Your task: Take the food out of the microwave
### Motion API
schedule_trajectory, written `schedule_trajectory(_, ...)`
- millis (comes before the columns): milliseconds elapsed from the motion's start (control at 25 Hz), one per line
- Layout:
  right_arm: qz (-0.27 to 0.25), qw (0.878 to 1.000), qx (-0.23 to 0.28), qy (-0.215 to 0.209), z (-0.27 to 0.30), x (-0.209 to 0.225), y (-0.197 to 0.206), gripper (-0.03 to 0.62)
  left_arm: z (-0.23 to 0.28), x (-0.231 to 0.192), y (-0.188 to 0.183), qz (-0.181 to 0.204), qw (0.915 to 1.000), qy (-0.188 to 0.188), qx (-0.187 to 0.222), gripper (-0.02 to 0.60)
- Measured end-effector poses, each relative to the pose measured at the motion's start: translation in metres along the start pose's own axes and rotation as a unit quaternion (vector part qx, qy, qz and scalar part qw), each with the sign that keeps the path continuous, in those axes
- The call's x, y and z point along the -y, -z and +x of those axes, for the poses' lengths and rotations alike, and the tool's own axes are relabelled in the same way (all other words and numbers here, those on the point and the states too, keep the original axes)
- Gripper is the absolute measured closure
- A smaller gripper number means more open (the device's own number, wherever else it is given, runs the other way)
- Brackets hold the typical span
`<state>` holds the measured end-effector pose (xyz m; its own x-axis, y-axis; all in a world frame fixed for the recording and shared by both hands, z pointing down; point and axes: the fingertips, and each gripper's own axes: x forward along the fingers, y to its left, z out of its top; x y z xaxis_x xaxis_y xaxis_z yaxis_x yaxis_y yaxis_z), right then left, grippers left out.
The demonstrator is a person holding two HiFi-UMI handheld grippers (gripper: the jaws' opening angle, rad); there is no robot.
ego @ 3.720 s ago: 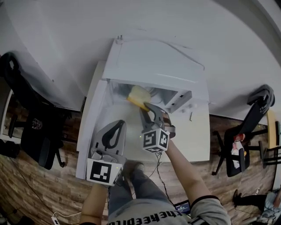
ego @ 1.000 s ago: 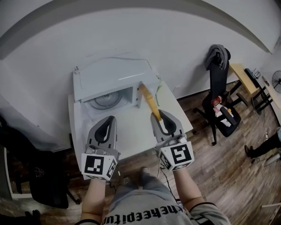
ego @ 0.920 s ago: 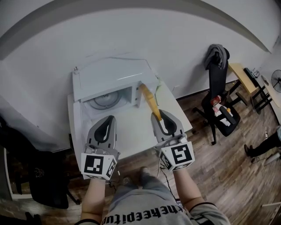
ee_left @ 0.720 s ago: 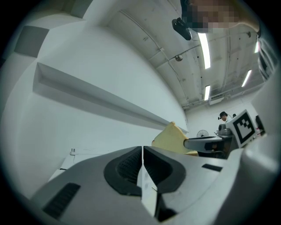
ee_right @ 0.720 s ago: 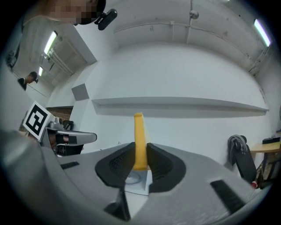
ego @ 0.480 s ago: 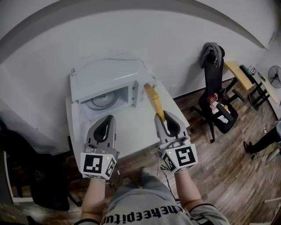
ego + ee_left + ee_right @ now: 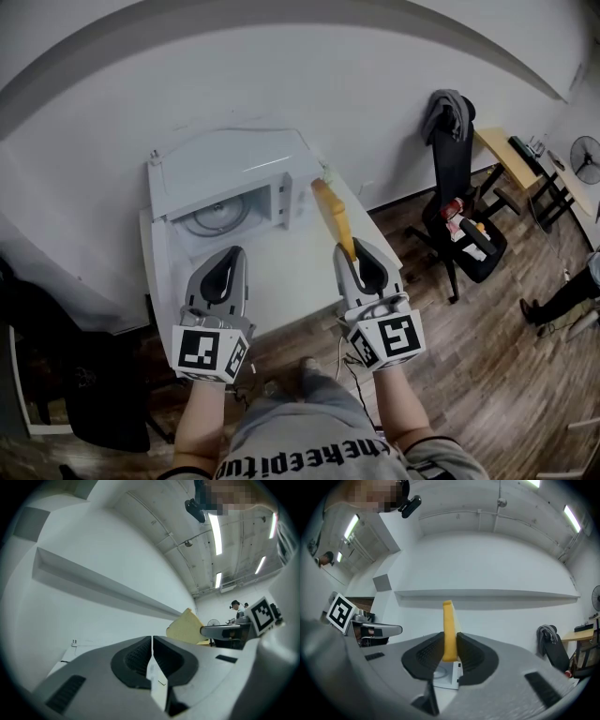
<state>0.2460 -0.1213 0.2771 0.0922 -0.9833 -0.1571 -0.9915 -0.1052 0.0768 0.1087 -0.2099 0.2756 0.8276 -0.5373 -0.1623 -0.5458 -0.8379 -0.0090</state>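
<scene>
The white microwave (image 7: 230, 169) stands open on the white table (image 7: 291, 272), and only its glass turntable (image 7: 217, 217) shows inside. The food is a flat yellow slice (image 7: 330, 214). My right gripper (image 7: 351, 257) is shut on its near end and holds it on edge above the table, right of the microwave's front. In the right gripper view the slice (image 7: 449, 630) stands upright between the pads. My left gripper (image 7: 228, 261) hovers in front of the open cavity, shut and with nothing in it. The left gripper view shows its jaws touching, with the slice (image 7: 185, 627) off to the right.
The microwave's door (image 7: 155, 272) hangs open on the left. To the right of the table stand a black office chair (image 7: 459, 230) draped with clothes, a wooden desk (image 7: 511, 159) and a fan (image 7: 586, 159). Dark furniture (image 7: 84, 384) fills the lower left.
The slice has come out of the microwave in my right gripper. Over the last second it moved a little right, away from the microwave's front. My left gripper stayed put.
</scene>
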Motion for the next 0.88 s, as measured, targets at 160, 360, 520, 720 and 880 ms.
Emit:
schedule_trajectory(160, 0.003, 1.000, 0.005, 0.001, -0.002, 0.001, -0.002, 0.507, 0.001, 0.001, 0.001, 0.001, 1.0000, 0.002, 0.005, 0.568)
schedule_trajectory(360, 0.007, 1.000, 0.007, 0.004, 0.002, 0.003, -0.003, 0.507, 0.002, -0.005, 0.007, 0.000, 0.9999, -0.003, 0.011, 0.568)
schedule_trajectory(520, 0.011, 1.000, 0.007, 0.002, 0.004, 0.004, -0.001, 0.507, 0.002, -0.007, 0.004, -0.006, 0.9999, -0.014, -0.003, 0.568)
schedule_trajectory(720, 0.011, 1.000, 0.007, 0.000, 0.009, 0.003, 0.000, 0.507, 0.003, -0.012, 0.012, -0.006, 0.9999, -0.011, 0.004, 0.568)
schedule_trajectory(880, 0.012, 1.000, 0.008, 0.000, 0.013, 0.003, 0.002, 0.507, 0.005, -0.015, 0.009, -0.010, 0.9998, -0.017, -0.002, 0.568)
